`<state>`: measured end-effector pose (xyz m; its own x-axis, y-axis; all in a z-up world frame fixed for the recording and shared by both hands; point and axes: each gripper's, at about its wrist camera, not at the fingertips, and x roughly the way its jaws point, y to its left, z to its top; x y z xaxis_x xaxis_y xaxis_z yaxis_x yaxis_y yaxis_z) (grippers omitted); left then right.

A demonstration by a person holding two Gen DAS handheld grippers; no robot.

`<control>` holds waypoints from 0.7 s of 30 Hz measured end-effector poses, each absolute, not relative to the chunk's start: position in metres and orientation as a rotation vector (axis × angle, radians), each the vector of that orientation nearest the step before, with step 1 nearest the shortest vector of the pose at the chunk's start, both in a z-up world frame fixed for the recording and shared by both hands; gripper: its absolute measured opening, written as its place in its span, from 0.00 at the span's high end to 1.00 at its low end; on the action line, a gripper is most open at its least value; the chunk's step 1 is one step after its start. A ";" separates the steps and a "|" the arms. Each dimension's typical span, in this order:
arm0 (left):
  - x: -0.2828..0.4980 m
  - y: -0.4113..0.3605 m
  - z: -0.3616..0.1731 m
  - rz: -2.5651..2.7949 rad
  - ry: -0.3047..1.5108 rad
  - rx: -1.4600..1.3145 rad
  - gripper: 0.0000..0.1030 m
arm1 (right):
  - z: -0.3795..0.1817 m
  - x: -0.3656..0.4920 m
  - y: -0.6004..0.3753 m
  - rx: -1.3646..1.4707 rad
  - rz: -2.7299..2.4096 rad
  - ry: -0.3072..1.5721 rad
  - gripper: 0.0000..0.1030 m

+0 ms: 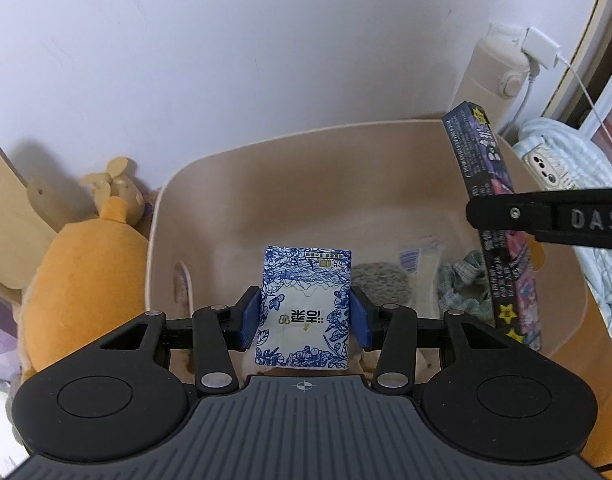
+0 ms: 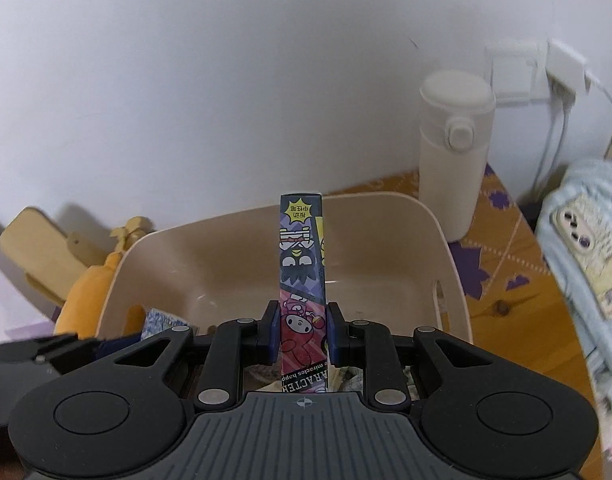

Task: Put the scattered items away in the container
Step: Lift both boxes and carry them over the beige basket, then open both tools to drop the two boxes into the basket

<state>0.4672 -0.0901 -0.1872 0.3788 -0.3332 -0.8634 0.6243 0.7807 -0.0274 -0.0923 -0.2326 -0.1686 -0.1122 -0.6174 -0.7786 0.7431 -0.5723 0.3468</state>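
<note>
My left gripper is shut on a blue-and-white floral tissue pack, held over the beige plastic bin. My right gripper is shut on a long narrow cartoon-print box, held upright over the same bin. That box and a right finger show at the right of the left wrist view. The left gripper's finger and the tissue pack's corner show at the lower left of the right wrist view. Inside the bin lie a grey pad, a green scrunchie and a clear packet.
An orange plush toy and wooden pieces sit left of the bin. A cream flask stands behind it at the right, by a wall charger. A light-blue cloth with a phone lies at the right on the patterned tabletop.
</note>
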 end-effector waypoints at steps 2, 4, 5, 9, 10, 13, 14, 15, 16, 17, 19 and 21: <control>0.469 -0.093 -0.194 -0.625 1.023 0.336 0.54 | -0.176 -0.096 -0.236 1.216 -1.840 0.158 0.80; 0.469 -0.094 -0.200 -0.624 1.037 0.343 0.54 | -0.184 -0.098 -0.240 1.240 -1.852 0.161 0.80; 0.469 -0.095 -0.202 -0.625 1.043 0.346 0.54 | -0.188 -0.098 -0.242 1.251 -1.853 0.163 0.80; 0.469 -0.093 -0.210 -0.621 1.051 0.359 0.54 | -0.202 -0.099 -0.243 1.335 -2.006 0.051 0.80; 0.469 -0.092 -0.211 -0.619 1.048 0.363 0.54 | -0.205 -0.099 -0.243 1.344 -2.008 0.054 0.80; 0.470 -0.090 -0.213 -0.618 1.055 0.367 0.54 | -0.213 -0.099 -0.242 1.376 -2.009 0.059 0.80; 0.470 -0.090 -0.214 -0.618 1.062 0.365 0.54 | -0.215 -0.099 -0.241 1.392 -2.002 0.056 0.78; 0.470 -0.089 -0.214 -0.617 1.068 0.362 0.54 | -0.218 -0.099 -0.240 1.409 -1.996 0.049 0.76; 0.471 -0.088 -0.215 -0.617 1.075 0.361 0.52 | -0.219 -0.098 -0.238 1.418 -1.996 0.043 0.74; 0.471 -0.088 -0.215 -0.617 1.083 0.360 0.47 | -0.219 -0.097 -0.237 1.420 -2.001 0.042 0.65; 0.471 -0.086 -0.215 -0.620 1.087 0.354 0.39 | -0.216 -0.095 -0.234 1.409 -2.015 0.037 0.55; 0.468 -0.083 -0.212 -0.622 1.075 0.345 0.35 | -0.212 -0.092 -0.230 1.391 -2.032 0.034 0.43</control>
